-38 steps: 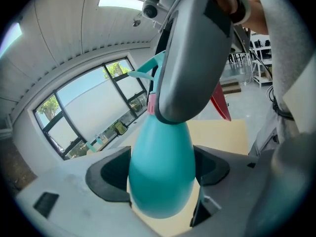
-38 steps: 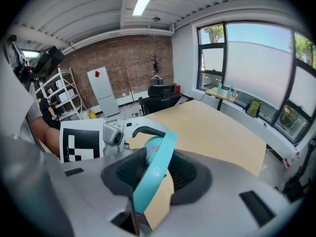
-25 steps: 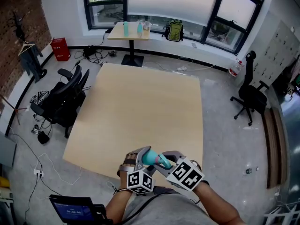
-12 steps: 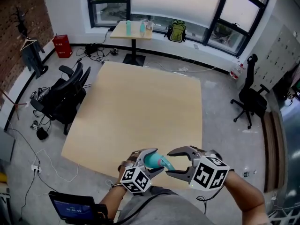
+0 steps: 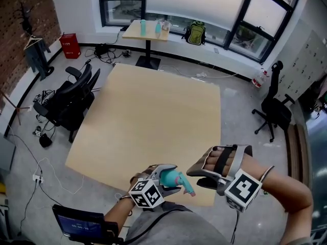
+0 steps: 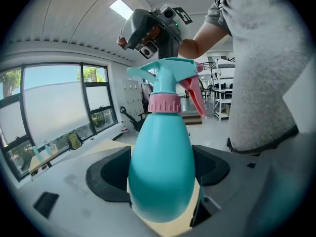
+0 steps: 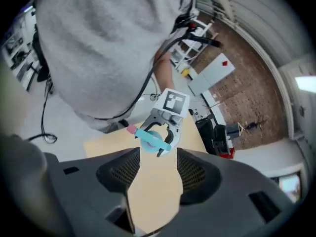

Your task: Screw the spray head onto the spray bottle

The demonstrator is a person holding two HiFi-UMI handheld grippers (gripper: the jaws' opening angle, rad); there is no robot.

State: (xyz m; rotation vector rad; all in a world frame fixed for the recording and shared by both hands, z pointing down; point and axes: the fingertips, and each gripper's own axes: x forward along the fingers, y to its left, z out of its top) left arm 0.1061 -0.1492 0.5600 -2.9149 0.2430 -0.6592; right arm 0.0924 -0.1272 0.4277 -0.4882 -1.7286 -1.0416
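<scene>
Left claw tight on the spray bottle; right claw agape and empty, just beside it.

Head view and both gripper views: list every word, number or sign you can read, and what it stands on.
No text reads clearly anywhere.
Screen: pale characters, too small to read.
Left marker cube, right marker cube: black-and-white square patterns, no words.
Spray bottle: no label visible.
</scene>
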